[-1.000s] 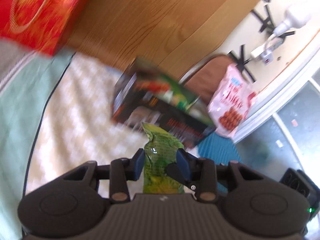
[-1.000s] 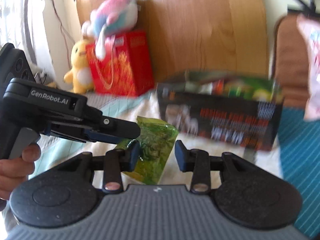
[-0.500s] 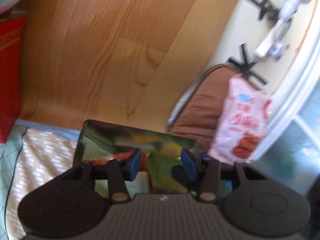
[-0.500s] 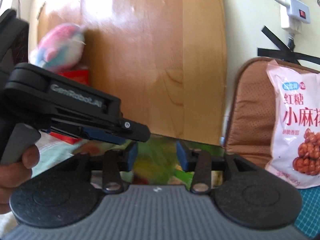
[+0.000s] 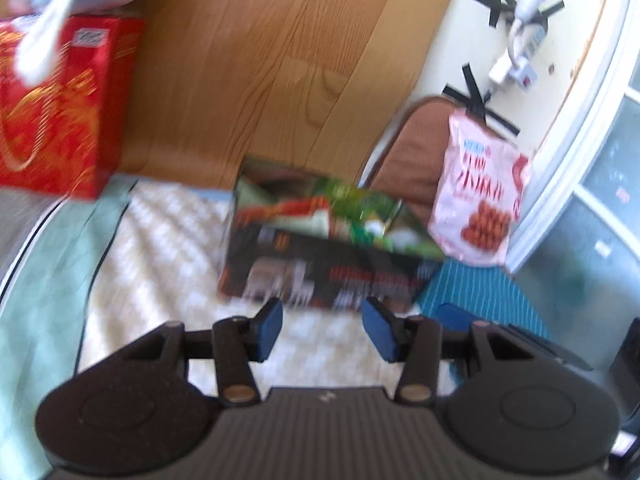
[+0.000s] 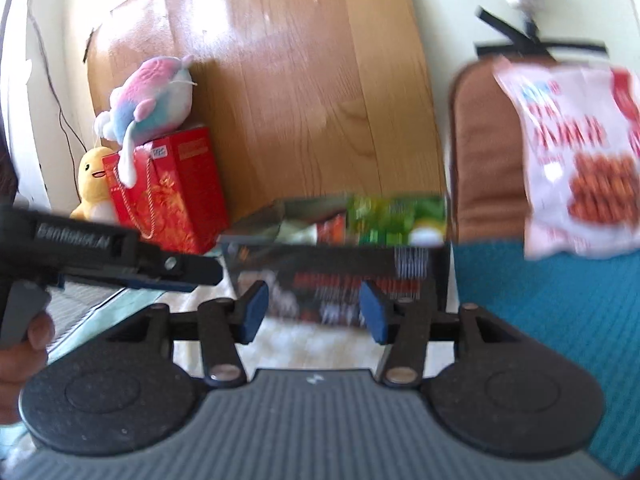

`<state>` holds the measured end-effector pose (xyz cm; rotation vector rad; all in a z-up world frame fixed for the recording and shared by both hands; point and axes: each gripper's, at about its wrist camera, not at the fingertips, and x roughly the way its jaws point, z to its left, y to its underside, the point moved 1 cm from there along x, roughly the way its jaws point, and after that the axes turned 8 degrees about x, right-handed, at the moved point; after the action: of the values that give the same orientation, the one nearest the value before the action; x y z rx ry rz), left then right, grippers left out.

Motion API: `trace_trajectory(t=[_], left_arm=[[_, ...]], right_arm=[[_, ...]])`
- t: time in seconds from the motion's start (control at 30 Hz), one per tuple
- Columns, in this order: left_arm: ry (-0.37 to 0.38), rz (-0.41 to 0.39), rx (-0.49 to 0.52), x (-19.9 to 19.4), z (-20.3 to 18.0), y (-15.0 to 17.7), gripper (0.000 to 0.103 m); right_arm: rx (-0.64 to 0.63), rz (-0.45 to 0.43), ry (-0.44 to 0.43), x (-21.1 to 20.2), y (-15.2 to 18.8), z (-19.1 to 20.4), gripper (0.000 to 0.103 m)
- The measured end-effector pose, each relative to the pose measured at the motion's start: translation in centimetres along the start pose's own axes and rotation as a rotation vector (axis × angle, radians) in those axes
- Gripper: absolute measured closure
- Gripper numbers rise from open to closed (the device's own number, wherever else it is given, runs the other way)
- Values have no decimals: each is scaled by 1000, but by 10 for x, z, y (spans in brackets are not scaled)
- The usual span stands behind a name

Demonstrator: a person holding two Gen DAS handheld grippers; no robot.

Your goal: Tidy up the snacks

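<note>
A wide wood-grain headboard (image 5: 280, 60) stood behind a bed covered in a cream patterned quilt (image 5: 160, 260) with a pale green border. Against the headboard leaned a brown padded cushion (image 5: 412, 160), and propped on it was a large pink snack bag (image 5: 480, 192) printed with red lettering and a picture of brown twisted snacks; its lower edge rested by a teal striped cloth (image 5: 472, 292). To the far side sat a red gift bag (image 6: 168, 192) with gold patterns and cord handles, a pink-and-blue plush toy (image 6: 152, 96) lying on top of it and a yellow plush duck (image 6: 92, 184) just beside it. Near the middle of the quilt lay an open black cardboard box (image 5: 328, 268) with red and white print on its front wall. Inside it were several snack packets, blurred: green packets (image 5: 360, 204) toward the cushion side, a red-orange packet (image 5: 288, 208) and something pale between them. Both claws hovered just short of the box's front wall. The left claw (image 5: 322, 330) was released, its jaws having just been opening, with nothing between the blue pads (image 5: 268, 326). The right claw (image 6: 312, 312) was likewise released and empty, its jaws having just been opening. A hand (image 6: 24, 352) gripped the left tool's handle.
</note>
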<state>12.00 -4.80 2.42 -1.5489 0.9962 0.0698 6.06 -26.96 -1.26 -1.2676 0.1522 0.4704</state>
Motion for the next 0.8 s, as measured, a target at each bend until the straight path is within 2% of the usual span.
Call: trace_trajectory(t=[0.3,0.6,0.63,0.7,0.8], left_arm=[[-113,26,63,-40,-18,58,57],[-248,-10,103,-69,-20,86,54],[-264,-14,103,-72,-19,87,53],[-295,-22,98,-77,-15,90,45],[-330,-33,84,-84,-9,92,42]], right_arm=[[183,2,70,-52,36,6,47],[162,-34,111,-74,62,36,43],[158,-45,109,-76,62,39,43],[147,-67,103,-79,61,45,41],[122,-81,97,-82,63,54,39]])
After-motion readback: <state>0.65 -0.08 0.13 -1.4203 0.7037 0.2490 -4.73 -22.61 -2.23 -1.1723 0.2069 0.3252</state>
